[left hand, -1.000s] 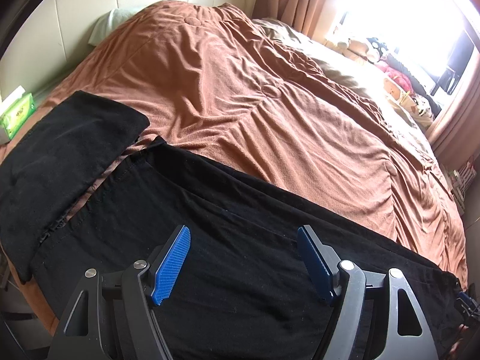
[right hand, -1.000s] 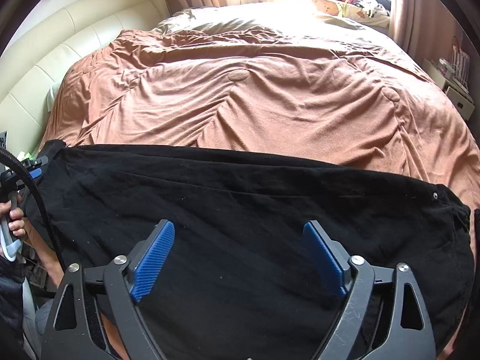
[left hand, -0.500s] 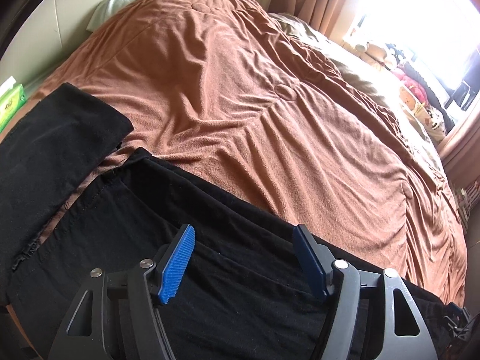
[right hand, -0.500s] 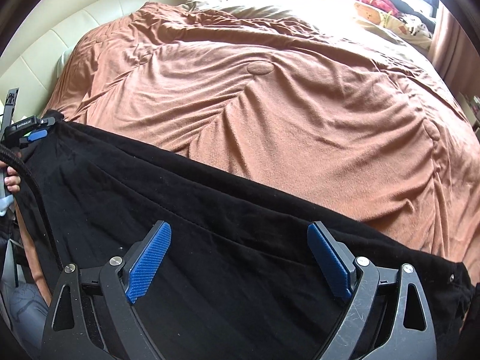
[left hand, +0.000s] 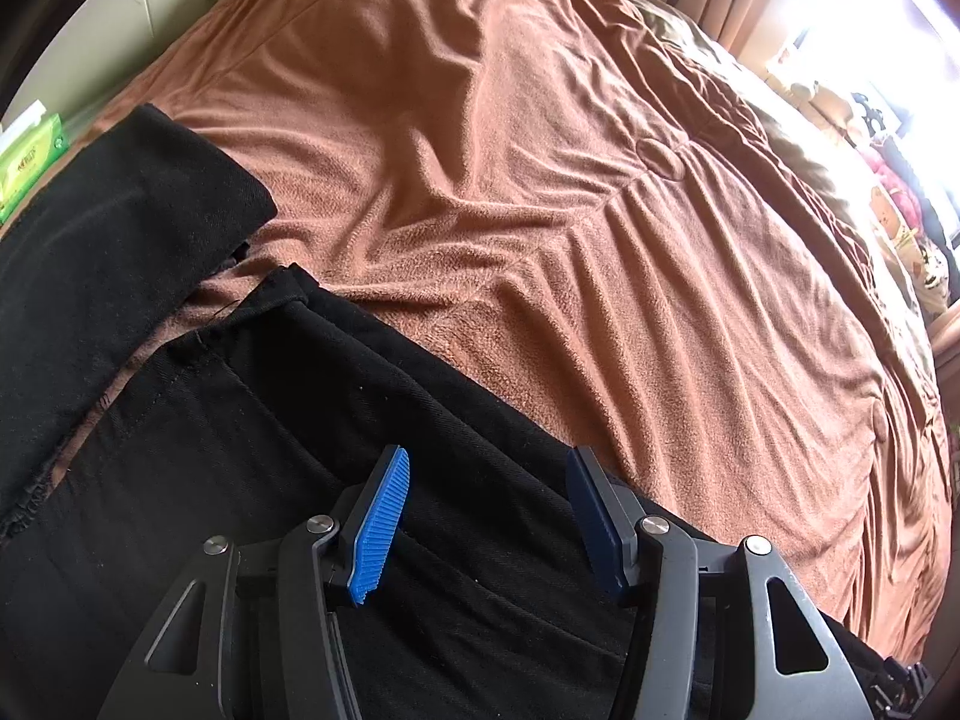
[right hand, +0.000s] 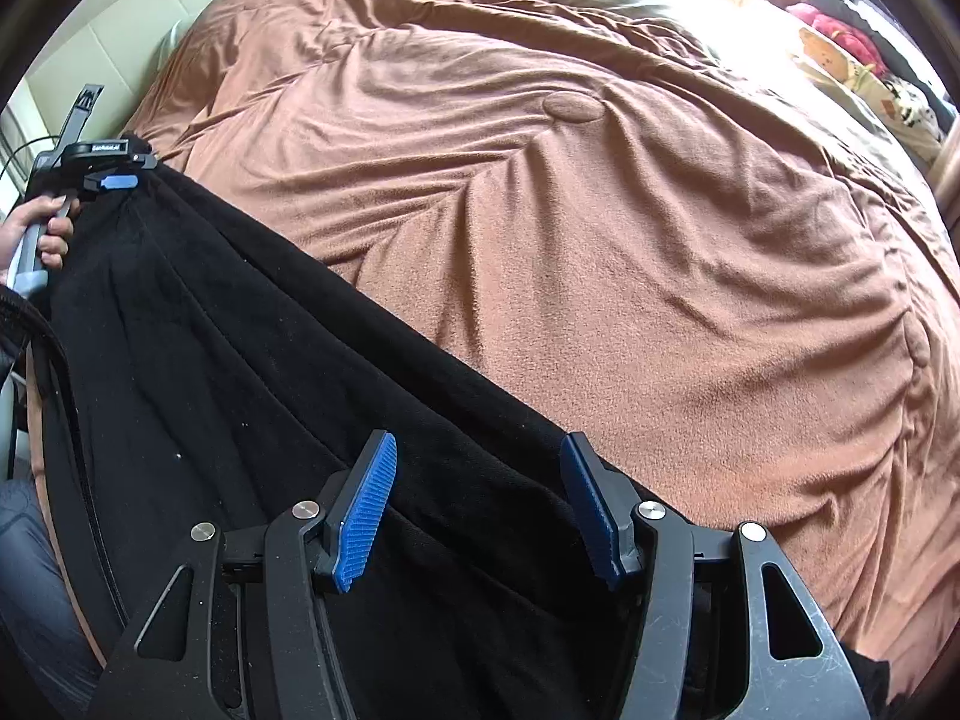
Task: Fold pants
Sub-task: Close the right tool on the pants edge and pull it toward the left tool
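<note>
Black pants (left hand: 240, 450) lie stretched along the near side of a bed covered by a brown blanket (left hand: 600, 228). My left gripper (left hand: 489, 462) hangs just over the pants near their far edge. Its jaws are closing, with black fabric under the gap and the blue pads (left hand: 384, 510) not pressing on it. In the right wrist view the pants (right hand: 240, 372) run from lower right to upper left. My right gripper (right hand: 479, 444) hovers over their far edge, its jaws also closing without pinching cloth. The left gripper (right hand: 114, 180) shows at the pants' far end, held by a hand (right hand: 42, 234).
A second black garment (left hand: 102, 228) lies folded on the blanket to the left of the pants. A green tissue box (left hand: 30, 162) sits beyond it by the cream headboard (right hand: 120, 42). Soft toys and clutter (right hand: 840, 42) line the bright window side.
Both grippers have sunk closer to the pants and shifted toward their far edge. Both pairs of jaws have narrowed, and each view has rolled somewhat.
</note>
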The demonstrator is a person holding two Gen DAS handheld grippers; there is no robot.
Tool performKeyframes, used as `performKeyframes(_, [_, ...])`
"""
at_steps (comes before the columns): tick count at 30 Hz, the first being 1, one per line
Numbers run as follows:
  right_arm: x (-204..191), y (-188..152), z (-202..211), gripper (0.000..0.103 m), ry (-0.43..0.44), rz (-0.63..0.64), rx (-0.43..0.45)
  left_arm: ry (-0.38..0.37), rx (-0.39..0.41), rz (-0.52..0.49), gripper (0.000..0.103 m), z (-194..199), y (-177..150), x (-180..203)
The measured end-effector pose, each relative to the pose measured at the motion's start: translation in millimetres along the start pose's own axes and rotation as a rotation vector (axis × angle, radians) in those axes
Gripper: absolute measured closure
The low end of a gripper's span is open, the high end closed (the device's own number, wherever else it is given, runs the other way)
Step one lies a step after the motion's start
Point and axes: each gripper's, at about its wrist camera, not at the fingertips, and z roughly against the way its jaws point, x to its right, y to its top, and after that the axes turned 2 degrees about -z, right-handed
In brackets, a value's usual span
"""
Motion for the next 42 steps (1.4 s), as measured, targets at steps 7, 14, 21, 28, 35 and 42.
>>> performKeyframes(7, [-6.8, 5.5, -34.0, 0.068, -0.004, 0.109, -0.115, 0.034, -0.008, -0.002, 0.046, -7.2, 2.9, -1.9])
performKeyframes(14, [-15.7, 7.3, -32.8, 0.102, -0.017, 0.142, -0.108, 0.023, -0.016, 0.042, 0.049, -14.3, 9.3, -8.6])
performKeyframes(21, [-24.5, -2.4, -11.1, 0.103, -0.049, 0.134, -0.034, 0.034, -0.046, 0.057, 0.057, -16.9, 11.3, -12.6])
performKeyframes(28, [-28.0, -12.8, 19.5, 0.103, -0.061, 0.133, 0.034, 0.055, -0.088, 0.057, 0.057, -23.2, 13.0, -10.9])
performKeyframes(35, [-31.0, -22.4, 24.7, 0.103, -0.076, 0.125, 0.058, 0.061, -0.061, 0.071, 0.101, -14.6, 13.2, -9.7])
performKeyframes(42, [-33.9, -20.0, 34.1, 0.103, -0.117, 0.107, 0.092, 0.045, 0.049, 0.060, 0.101, 19.9, 22.7, -2.1])
